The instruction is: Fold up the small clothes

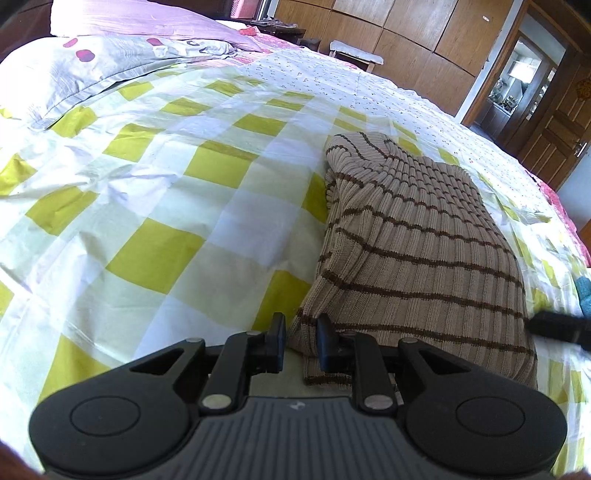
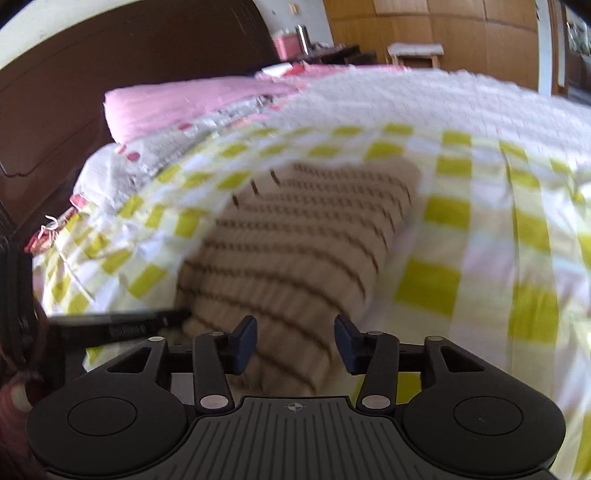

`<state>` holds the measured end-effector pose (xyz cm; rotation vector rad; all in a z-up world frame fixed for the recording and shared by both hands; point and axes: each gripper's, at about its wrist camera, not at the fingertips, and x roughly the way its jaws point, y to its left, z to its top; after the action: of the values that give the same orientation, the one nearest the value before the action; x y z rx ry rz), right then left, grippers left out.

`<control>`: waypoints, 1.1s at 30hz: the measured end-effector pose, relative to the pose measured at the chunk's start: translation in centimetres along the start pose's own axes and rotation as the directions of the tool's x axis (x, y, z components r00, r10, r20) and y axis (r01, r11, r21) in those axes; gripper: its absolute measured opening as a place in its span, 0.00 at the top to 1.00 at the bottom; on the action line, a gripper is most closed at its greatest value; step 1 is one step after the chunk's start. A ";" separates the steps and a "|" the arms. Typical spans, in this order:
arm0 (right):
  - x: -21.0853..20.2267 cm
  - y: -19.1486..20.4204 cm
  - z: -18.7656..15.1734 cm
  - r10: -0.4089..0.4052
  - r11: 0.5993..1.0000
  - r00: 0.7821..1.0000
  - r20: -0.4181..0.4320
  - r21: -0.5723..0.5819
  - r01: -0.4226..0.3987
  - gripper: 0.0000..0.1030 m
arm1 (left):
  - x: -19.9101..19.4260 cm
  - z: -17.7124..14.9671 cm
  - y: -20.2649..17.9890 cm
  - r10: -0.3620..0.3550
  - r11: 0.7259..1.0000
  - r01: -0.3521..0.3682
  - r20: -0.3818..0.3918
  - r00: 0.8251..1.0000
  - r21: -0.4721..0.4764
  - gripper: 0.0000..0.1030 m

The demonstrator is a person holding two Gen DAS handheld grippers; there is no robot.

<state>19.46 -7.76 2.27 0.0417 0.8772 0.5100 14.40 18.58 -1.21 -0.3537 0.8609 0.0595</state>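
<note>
A beige ribbed knit garment with thin brown stripes (image 1: 417,251) lies folded in a bundle on the yellow-and-white checked bed sheet (image 1: 155,206). My left gripper (image 1: 301,338) is at its near left corner with the jaws narrowly apart, cloth between the fingertips. In the right wrist view, which is motion-blurred, the same garment (image 2: 295,251) lies ahead. My right gripper (image 2: 295,341) is open above its near edge, holding nothing. The other gripper's black finger (image 2: 122,323) shows at the garment's left.
A purple and grey pillow (image 1: 122,48) lies at the head of the bed by a dark wooden headboard (image 2: 110,66). A wooden wardrobe (image 1: 424,33), a stool (image 1: 354,51) and a door (image 1: 546,122) stand beyond the bed. A blue item (image 1: 583,291) sits at the right edge.
</note>
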 end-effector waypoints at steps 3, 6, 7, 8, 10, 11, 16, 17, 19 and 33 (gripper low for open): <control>1.7 -1.4 -0.8 0.091 0.986 0.995 -0.029 0.143 -0.086 0.53 | 0.0 0.0 0.1 -0.009 1.000 0.009 -0.001 1.000 -0.010 0.73; 3.7 -3.5 -1.0 0.211 0.925 0.978 0.006 0.324 -0.201 0.46 | 0.0 0.0 0.2 -0.008 1.000 0.008 -0.004 1.000 -0.013 0.73; 4.4 -4.2 -1.0 0.242 0.896 0.970 0.015 0.381 -0.229 0.43 | 0.1 0.0 0.2 -0.008 1.000 0.008 -0.005 1.000 -0.014 0.73; 5.1 -4.8 -1.2 0.263 0.866 0.964 0.020 0.436 -0.246 0.43 | 0.1 0.0 0.2 -0.008 1.000 0.008 -0.005 1.000 -0.015 0.73; 6.0 -5.2 -1.5 0.285 0.838 0.958 0.028 0.478 -0.263 0.46 | 0.1 0.0 0.2 -0.006 1.000 0.006 -0.006 1.000 -0.015 0.73; 6.0 -5.1 -1.5 0.271 0.846 0.962 0.024 0.470 -0.251 0.60 | 0.2 -0.1 0.2 -0.005 1.000 0.005 -0.007 1.000 -0.016 0.73; 3.8 -5.8 -1.7 0.237 0.884 0.971 -0.018 0.419 -0.208 0.84 | -0.4 -0.8 0.0 -0.020 0.999 0.019 -0.027 0.999 -0.034 0.73; 3.1 -6.0 -2.0 0.224 0.902 0.974 -0.030 0.386 -0.195 0.85 | -0.7 -1.1 -0.2 -0.027 0.999 0.026 -0.034 0.999 -0.035 0.73; 1.7 -6.2 -2.8 0.195 0.927 0.979 -0.057 0.336 -0.165 0.85 | -1.4 -2.3 -1.0 -0.041 0.999 0.040 -0.048 0.998 -0.020 0.72; -6.5 -5.7 -4.8 0.023 0.988 0.999 0.024 0.151 -0.027 0.72 | -8.4 -6.1 -5.1 -0.054 0.992 0.056 -0.021 0.998 0.116 0.69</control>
<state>14.78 -16.44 2.47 0.1970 0.8934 0.4648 5.38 12.58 2.90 -0.2684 0.8683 -0.0450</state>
